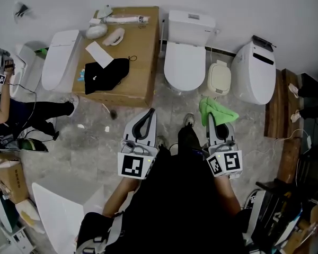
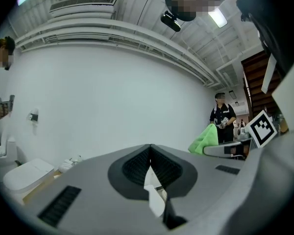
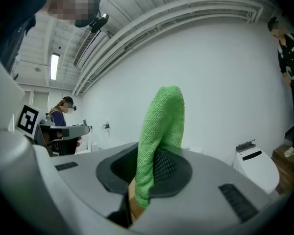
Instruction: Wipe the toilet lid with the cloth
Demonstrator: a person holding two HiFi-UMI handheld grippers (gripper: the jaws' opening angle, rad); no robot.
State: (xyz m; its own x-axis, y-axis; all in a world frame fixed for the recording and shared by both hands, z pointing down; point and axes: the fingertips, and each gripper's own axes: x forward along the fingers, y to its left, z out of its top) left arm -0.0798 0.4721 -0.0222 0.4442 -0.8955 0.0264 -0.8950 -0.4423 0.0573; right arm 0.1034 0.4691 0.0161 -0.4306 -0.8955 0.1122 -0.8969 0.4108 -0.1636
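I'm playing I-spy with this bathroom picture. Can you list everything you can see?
Toilets: at least three, white, in a row at the back.
Box: one, brown, left of the middle toilet.
Black cloth: one, on the box.
Bin: one, cream, right of the middle toilet.
Other person: one, dark clothes, far left.
Green cloth: one, in the right tool.
Left tool: one, grey, shut, empty.
Right tool: one, grey, shut on the green cloth.

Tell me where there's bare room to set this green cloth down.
The toilet lid is bare, as is the box top between the black cloth and the toilet. Its back left corner is cluttered.
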